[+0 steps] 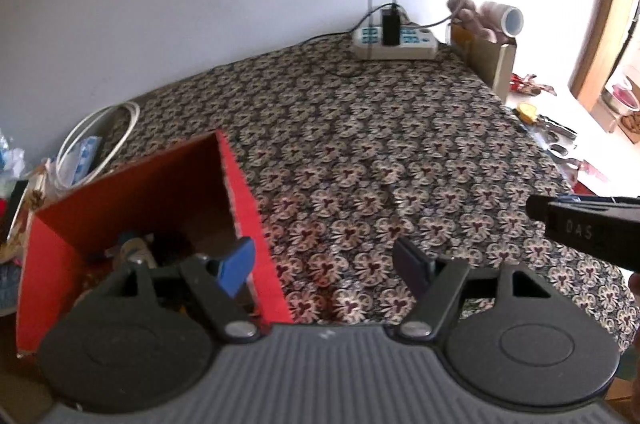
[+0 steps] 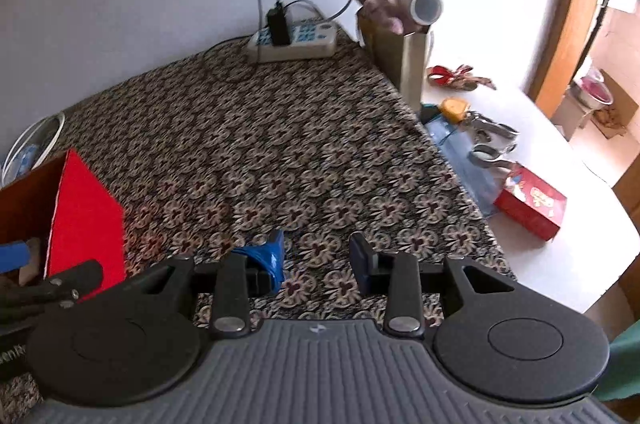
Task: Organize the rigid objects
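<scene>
We hold the left hand-held gripper point(image 1: 326, 266) low over the table point(image 1: 360, 151), whose patterned floral cloth fills most of the view. Its jaws stand wide apart with nothing between them; the blue-padded left fingertip point(image 1: 236, 264) hangs over the near right corner of the open red box point(image 1: 248, 207), and the dark right fingertip point(image 1: 412, 264) hangs over the cloth. Inside the box we see a jumble of small items, too dim to name. At the right edge the right hand-held gripper point(image 1: 584, 228) juts in. A white power strip point(image 1: 396, 41) with a black plug lies at the far edge by the wall, and a coiled white cable point(image 1: 100, 139) lies behind the box.
</scene>
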Motion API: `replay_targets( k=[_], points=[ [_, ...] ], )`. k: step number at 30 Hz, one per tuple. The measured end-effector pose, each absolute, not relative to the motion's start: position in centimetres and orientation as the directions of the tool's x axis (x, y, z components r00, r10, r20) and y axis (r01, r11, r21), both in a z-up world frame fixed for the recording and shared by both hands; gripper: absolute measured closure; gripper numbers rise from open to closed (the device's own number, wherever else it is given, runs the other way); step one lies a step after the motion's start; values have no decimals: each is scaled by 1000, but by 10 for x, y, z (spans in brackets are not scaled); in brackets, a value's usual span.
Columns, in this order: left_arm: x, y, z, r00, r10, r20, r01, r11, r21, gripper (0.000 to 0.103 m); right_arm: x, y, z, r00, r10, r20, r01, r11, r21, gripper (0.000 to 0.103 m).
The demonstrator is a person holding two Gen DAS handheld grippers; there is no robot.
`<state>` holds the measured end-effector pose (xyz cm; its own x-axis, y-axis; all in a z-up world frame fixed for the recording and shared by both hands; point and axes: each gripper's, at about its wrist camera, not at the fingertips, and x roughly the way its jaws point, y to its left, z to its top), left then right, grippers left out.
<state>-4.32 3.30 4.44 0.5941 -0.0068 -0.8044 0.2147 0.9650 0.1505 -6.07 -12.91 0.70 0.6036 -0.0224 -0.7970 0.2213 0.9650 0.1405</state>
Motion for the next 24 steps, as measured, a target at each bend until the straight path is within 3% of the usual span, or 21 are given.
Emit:
replay_targets(
  k=[24],
  points=[
    [-55,175,67,584,118,-803,-3,990,143,28,-60,-4,43,601,206,-772,-50,974,221,84]
  ],
)
